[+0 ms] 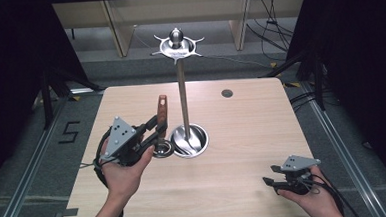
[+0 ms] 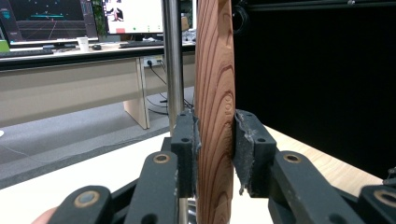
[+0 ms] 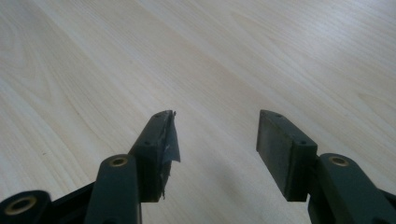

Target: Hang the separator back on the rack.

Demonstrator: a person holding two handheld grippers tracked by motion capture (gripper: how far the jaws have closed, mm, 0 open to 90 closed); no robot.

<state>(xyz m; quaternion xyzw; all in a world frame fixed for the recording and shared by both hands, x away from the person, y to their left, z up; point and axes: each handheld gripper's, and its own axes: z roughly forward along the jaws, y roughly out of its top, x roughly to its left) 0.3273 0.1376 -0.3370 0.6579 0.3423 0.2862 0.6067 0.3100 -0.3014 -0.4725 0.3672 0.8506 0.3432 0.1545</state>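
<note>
A utensil with a reddish wooden handle (image 1: 163, 110) stands upright in my left gripper (image 1: 157, 129), which is shut on it just left of the stand's base. The utensil's metal end (image 1: 162, 150) rests near the table beside that base. In the left gripper view the grained wooden handle (image 2: 215, 93) rises between the two black pads (image 2: 184, 149), clamped from both sides. A steel stand pole (image 1: 183, 96) rises from a round dish base (image 1: 190, 140) and carries a hooked top ring (image 1: 177, 45). My right gripper (image 1: 271, 182) hovers open near the table's front right; its fingertips (image 3: 159, 135) have nothing between them.
The light wooden table (image 1: 242, 131) has a small round grommet hole (image 1: 227, 93) at the back right. Dark curtains flank both sides, with cables on the floor behind. The steel pole (image 2: 173, 60) shows just behind the handle in the left gripper view.
</note>
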